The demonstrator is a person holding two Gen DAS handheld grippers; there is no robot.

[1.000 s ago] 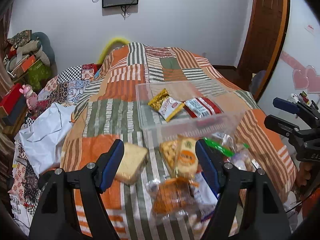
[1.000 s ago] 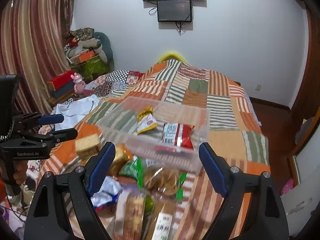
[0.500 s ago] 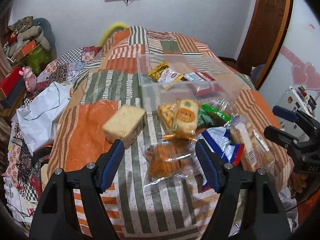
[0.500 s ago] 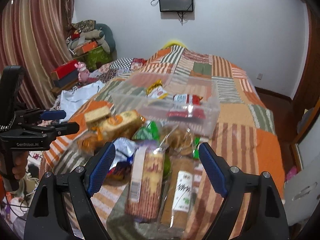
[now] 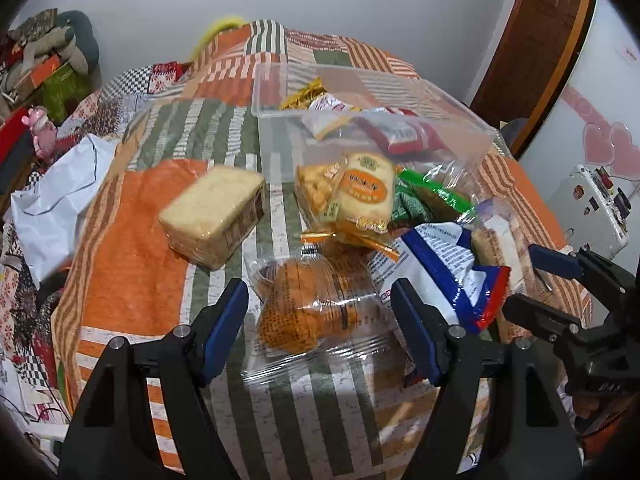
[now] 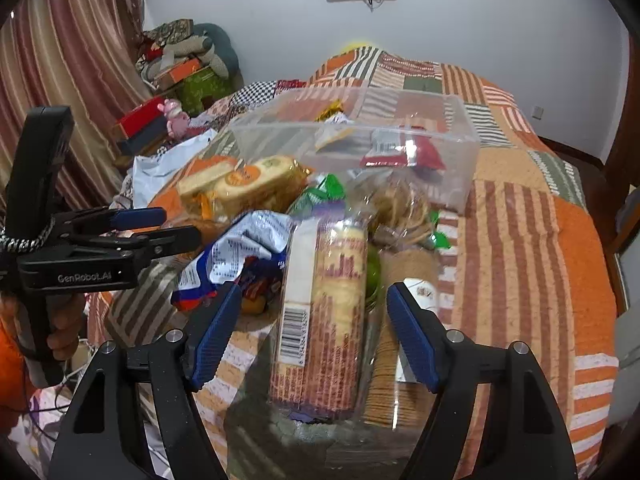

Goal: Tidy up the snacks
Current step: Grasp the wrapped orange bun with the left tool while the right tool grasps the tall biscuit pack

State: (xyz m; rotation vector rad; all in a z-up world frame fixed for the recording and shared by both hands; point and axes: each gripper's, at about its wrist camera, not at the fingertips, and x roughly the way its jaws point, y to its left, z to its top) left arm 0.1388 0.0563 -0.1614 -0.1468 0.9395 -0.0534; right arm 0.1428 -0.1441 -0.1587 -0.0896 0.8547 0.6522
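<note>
- Your left hand-held gripper (image 5: pixel 320 316) hovers wide open over the orange snack bag (image 5: pixel 308 312) on the bed (image 5: pixel 132 280).
- Your right hand-held gripper (image 6: pixel 314 320) spreads wide around the cracker sleeve (image 6: pixel 324 320).
- The clear bin (image 5: pixel 280 128) holds 2 snack packets, beyond the pile.

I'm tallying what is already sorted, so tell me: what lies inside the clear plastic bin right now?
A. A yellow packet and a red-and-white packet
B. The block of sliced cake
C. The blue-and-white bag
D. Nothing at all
A: through the clear plastic bin a yellow packet and a red-and-white packet show, while the cake block and blue-and-white bag lie outside on the quilt.
</note>
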